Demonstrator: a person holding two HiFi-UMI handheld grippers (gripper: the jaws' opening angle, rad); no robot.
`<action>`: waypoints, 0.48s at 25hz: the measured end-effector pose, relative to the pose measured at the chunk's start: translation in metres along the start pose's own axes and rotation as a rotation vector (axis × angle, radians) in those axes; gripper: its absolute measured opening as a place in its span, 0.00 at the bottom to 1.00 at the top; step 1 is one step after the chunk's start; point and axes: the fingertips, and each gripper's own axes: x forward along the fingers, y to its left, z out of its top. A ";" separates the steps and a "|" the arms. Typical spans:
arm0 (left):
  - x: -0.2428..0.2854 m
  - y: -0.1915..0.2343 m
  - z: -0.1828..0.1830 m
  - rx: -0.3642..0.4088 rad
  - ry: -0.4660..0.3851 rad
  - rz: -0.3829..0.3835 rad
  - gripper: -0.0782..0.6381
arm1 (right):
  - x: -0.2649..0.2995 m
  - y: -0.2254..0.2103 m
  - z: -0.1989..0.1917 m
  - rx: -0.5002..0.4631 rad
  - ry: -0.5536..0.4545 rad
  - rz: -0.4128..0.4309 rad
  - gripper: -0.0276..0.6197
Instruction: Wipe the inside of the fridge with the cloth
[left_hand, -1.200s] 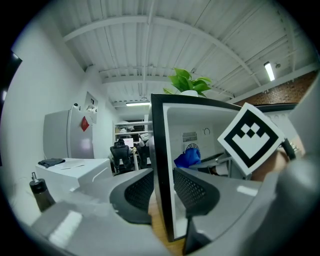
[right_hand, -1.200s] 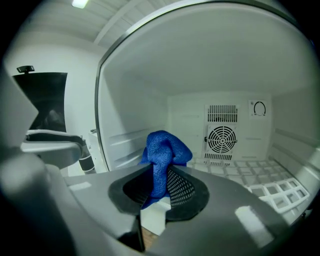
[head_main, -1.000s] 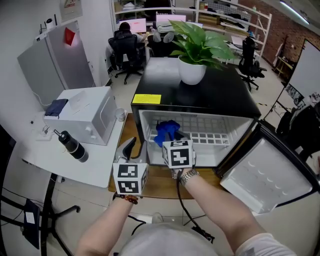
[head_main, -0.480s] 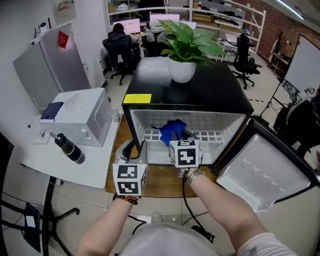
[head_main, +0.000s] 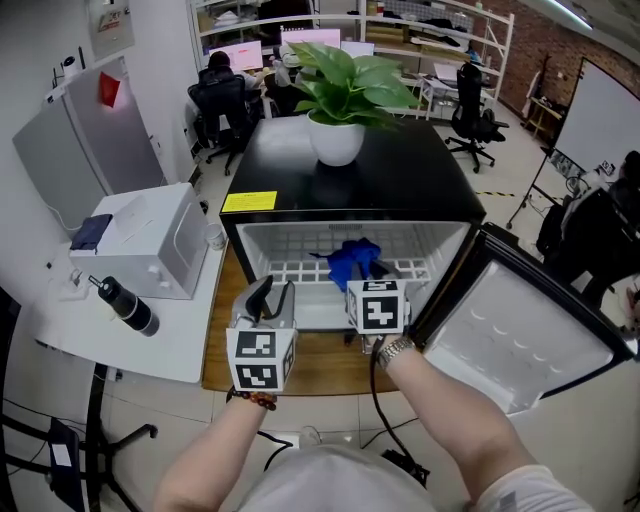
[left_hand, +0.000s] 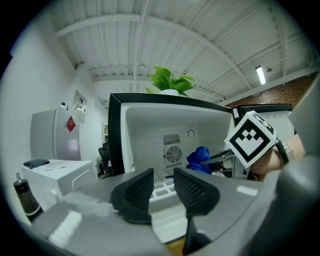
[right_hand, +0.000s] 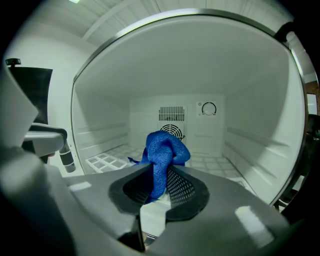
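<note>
- The fridge (head_main: 420, 185) stands on a wooden bench (head_main: 300, 365). Its door (head_main: 510, 340) is swung wide open to the right.
- The right gripper (head_main: 364, 270) reaches into the fridge mouth, right of the middle.
- In the right gripper view, the right gripper's (right_hand: 161, 182) jaws pinch the blue cloth (right_hand: 162, 152). The cloth bunches up above the pads, with a strip hanging down between them.
- The cloth (head_main: 350, 256) is inside the fridge, over the white wire shelf (head_main: 295, 270), near the middle of the compartment. Whether it touches the shelf I cannot tell.
- Behind the cloth, the back wall carries a round fan grille (right_hand: 171, 129) and a dial (right_hand: 208, 108) to its right.
- The left gripper (head_main: 270, 296) is outside the fridge, at the front left corner of the opening, above the bench.
- In the left gripper view, the left gripper's (left_hand: 162, 187) jaws stand spread with nothing between them. They look into the fridge, with the cloth (left_hand: 199, 157) to the right.
- A potted plant (head_main: 345, 85) sits on the fridge top toward the back, and a yellow label (head_main: 250, 201) is at its front left corner.
- Left of the bench, a white table (head_main: 130, 350) holds a white box (head_main: 150, 240) and a dark bottle (head_main: 120, 303) lying near the front edge.
</note>
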 end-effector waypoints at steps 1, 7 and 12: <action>0.002 -0.003 0.000 0.003 0.000 -0.005 0.28 | -0.001 -0.005 0.000 -0.001 -0.002 -0.007 0.15; 0.011 -0.021 0.009 0.007 -0.010 -0.032 0.28 | -0.007 -0.037 -0.005 0.009 0.003 -0.057 0.15; 0.019 -0.037 0.012 0.015 -0.011 -0.061 0.28 | -0.014 -0.058 -0.010 0.029 0.016 -0.089 0.15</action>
